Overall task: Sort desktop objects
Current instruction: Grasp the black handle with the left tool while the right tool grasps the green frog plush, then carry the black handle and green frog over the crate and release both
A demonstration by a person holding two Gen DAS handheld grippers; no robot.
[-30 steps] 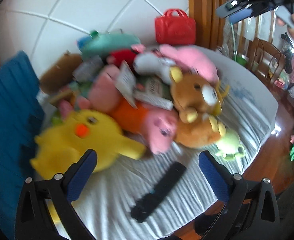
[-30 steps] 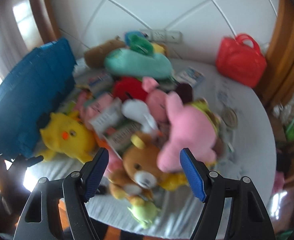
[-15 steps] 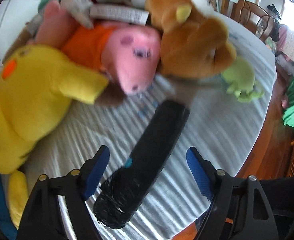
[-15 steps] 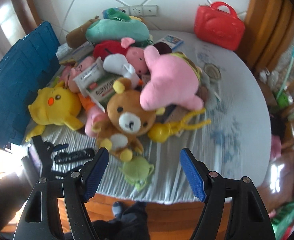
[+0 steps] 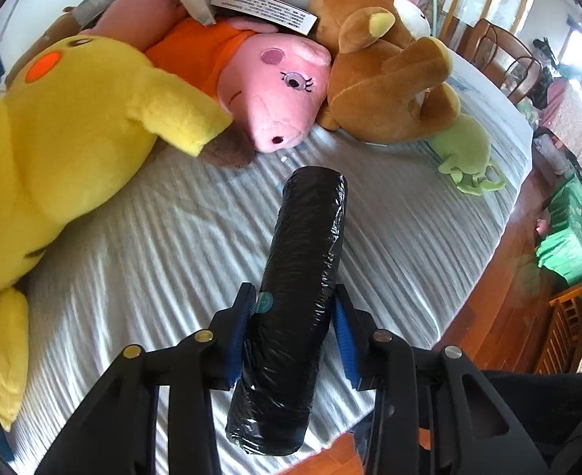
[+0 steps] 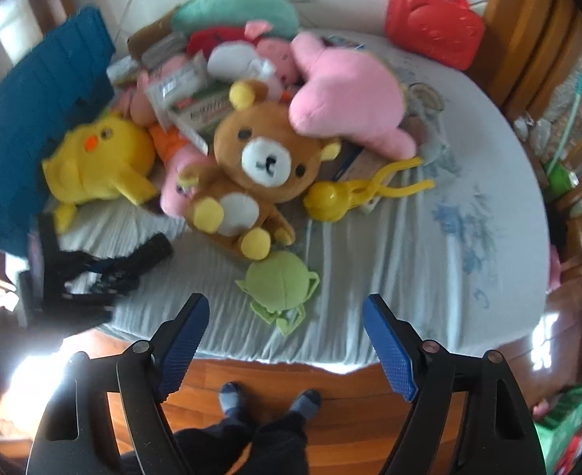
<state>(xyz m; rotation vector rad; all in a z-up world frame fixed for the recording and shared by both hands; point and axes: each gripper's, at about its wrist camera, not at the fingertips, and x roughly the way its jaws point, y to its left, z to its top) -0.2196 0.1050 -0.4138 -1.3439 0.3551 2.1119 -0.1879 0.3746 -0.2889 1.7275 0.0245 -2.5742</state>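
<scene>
A black plastic-wrapped roll [image 5: 303,277] lies on the striped white tablecloth [image 5: 152,257] near the front edge. My left gripper [image 5: 294,295] points down over it, and its closing jaws have both blue pads against the roll's sides. In the right wrist view the roll [image 6: 148,255] and that gripper [image 6: 93,277] appear at the lower left. My right gripper [image 6: 285,303] hangs over the table's front edge, jaws opening with nothing between them, just short of a small green plush [image 6: 281,283].
A heap of plush toys fills the table: a yellow one [image 5: 65,130], a pink pig [image 5: 279,91], a brown bear [image 6: 259,166], a big pink one [image 6: 346,95]. A blue crate [image 6: 33,118] stands left, a red handbag [image 6: 433,35] at the back right. A person's feet [image 6: 267,398] stand below.
My left gripper came down over the black roll and its jaws narrowed from wide open onto its sides. My right gripper sank and pulled back toward the table's front edge, above the green plush.
</scene>
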